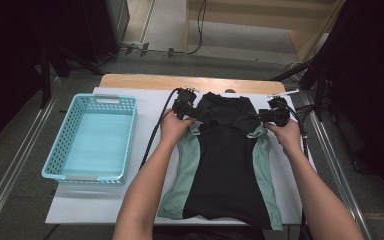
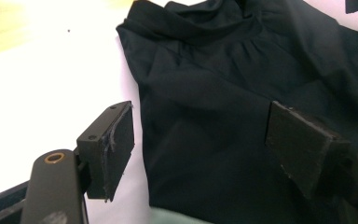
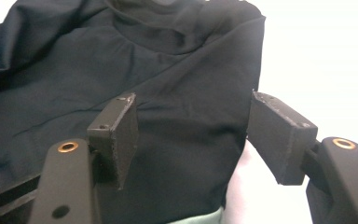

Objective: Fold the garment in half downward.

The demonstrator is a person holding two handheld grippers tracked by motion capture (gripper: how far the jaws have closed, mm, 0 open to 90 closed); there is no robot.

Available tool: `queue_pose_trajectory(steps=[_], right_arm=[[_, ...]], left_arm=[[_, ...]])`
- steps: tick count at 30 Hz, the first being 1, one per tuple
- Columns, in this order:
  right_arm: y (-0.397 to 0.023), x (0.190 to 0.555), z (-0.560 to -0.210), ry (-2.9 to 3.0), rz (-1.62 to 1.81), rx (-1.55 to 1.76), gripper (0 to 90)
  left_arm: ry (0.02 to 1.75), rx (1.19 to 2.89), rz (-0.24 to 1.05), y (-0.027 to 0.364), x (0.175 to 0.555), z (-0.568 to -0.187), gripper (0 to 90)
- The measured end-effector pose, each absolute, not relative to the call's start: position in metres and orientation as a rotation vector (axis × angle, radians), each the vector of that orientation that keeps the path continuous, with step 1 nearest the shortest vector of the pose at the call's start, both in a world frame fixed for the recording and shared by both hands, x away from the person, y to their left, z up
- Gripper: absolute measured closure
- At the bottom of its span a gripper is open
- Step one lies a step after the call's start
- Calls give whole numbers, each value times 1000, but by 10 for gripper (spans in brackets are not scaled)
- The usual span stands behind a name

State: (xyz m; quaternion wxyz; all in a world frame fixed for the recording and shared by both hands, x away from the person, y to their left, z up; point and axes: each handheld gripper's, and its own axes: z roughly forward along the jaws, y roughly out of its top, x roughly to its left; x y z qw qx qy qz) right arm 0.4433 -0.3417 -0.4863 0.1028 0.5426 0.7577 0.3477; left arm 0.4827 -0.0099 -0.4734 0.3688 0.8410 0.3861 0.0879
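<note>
A black sleeveless top with pale green side panels [image 1: 225, 165] lies flat on the white sheet, neck end at the far side. My left gripper [image 1: 196, 114] hovers at the garment's left shoulder edge [image 2: 140, 102], jaws open, one on each side of the cloth edge, pads not pressing. My right gripper [image 1: 263, 117] is over the right shoulder edge [image 3: 242, 107], likewise open with black cloth between the jaws. In the left gripper view the left gripper [image 2: 200, 144] shows a wide gap; the right gripper [image 3: 193, 135] in its own view does too.
A light blue plastic basket [image 1: 125, 135] stands empty on the left of the table. The white sheet [image 1: 147, 125] covers a wooden tabletop [image 1: 145, 80]. Cables trail from both grippers; dark stands flank the table at both sides.
</note>
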Motion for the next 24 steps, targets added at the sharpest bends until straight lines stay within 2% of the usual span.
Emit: queue_pose_trajectory(steps=[10, 18, 21, 24], right_arm=[[-333, 450, -505, 2241, 937, 1627, 318], [-325, 451, -512, 2224, 914, 1607, 318], [-321, 450, -513, 2213, 885, 1584, 348], [-318, 448, -513, 2203, 869, 1575, 420]], left_arm=[[1009, 2186, 250, -15, 489, -497, 260], [1022, 2156, 215, -14, 493, -506, 273], [986, 2187, 264, -17, 491, -507, 293], [985, 2185, 278, -17, 490, -508, 304]])
